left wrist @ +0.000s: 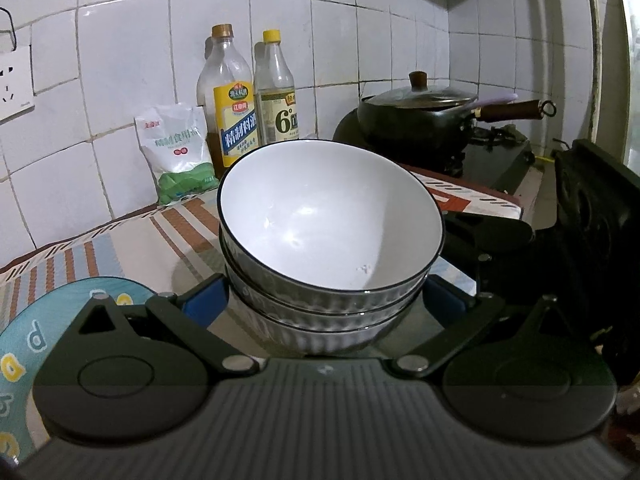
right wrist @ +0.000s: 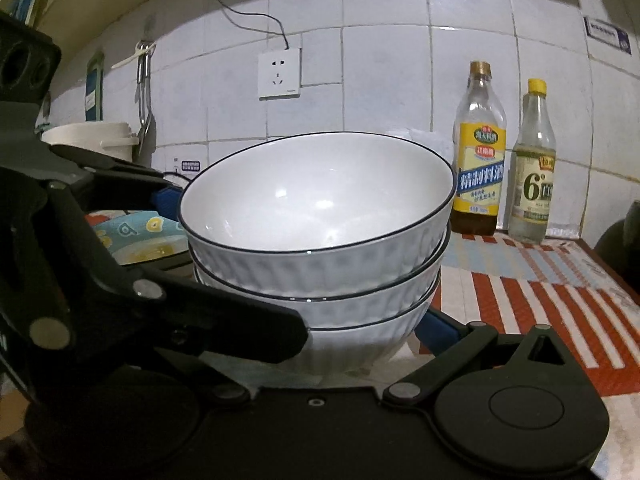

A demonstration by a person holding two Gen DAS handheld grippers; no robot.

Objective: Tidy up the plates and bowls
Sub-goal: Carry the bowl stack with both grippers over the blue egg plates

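Striped countertop [right wrist: 540, 292] bears three nested empty bowls [left wrist: 328, 240] — both grippers' jaws spread wide around the stack, gripping nothing.

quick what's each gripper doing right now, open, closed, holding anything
Left gripper: fingers either side of the bowl stack; grip cannot be told.
Right gripper: likewise around the stack; grip cannot be told.
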